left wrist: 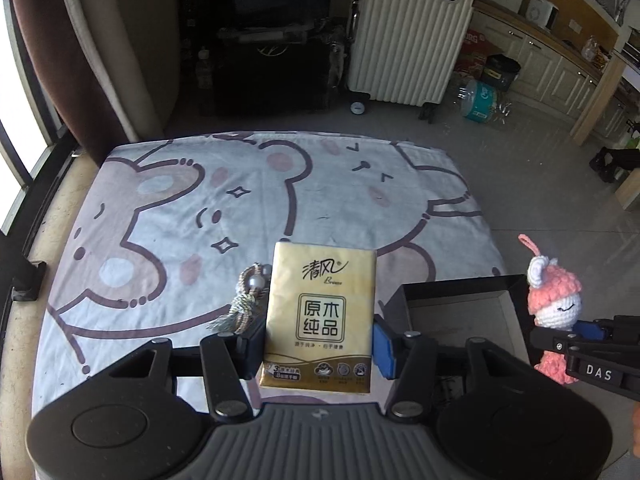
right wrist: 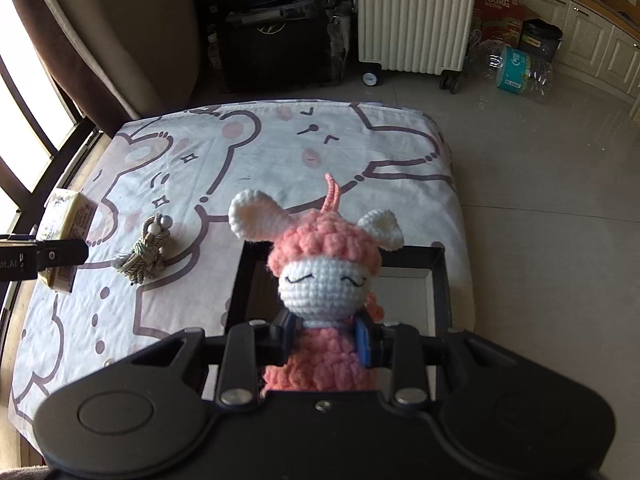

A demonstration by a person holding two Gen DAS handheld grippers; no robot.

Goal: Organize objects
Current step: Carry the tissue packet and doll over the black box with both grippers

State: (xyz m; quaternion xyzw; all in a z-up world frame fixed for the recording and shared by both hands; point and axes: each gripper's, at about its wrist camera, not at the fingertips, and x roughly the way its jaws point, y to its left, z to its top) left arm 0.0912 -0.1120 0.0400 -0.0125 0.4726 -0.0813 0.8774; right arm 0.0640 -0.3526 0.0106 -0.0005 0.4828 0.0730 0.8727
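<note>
My left gripper (left wrist: 318, 350) is shut on a gold tissue pack (left wrist: 320, 312), held upright above the cartoon-bear cloth (left wrist: 168, 208). My right gripper (right wrist: 330, 338) is shut on a pink and white crocheted doll (right wrist: 320, 276), gripped at the neck over a black open box (right wrist: 438, 280). From the left wrist view the doll (left wrist: 554, 304) and right gripper (left wrist: 588, 354) hang right of the box (left wrist: 460, 304). A grey-green tasselled cord with beads (left wrist: 244, 304) lies on the cloth left of the pack. In the right wrist view the cord (right wrist: 146, 254) lies left of the box, and the tissue pack (right wrist: 66, 236) is at far left.
The cloth covers a low table (right wrist: 460, 216). Beyond it stand a white ribbed suitcase (left wrist: 408, 40), dark bags (left wrist: 276, 76), a big water bottle (left wrist: 480, 100) on the tiled floor and cream cabinets (left wrist: 560, 72) at right. A window and brown curtain (left wrist: 48, 60) line the left side.
</note>
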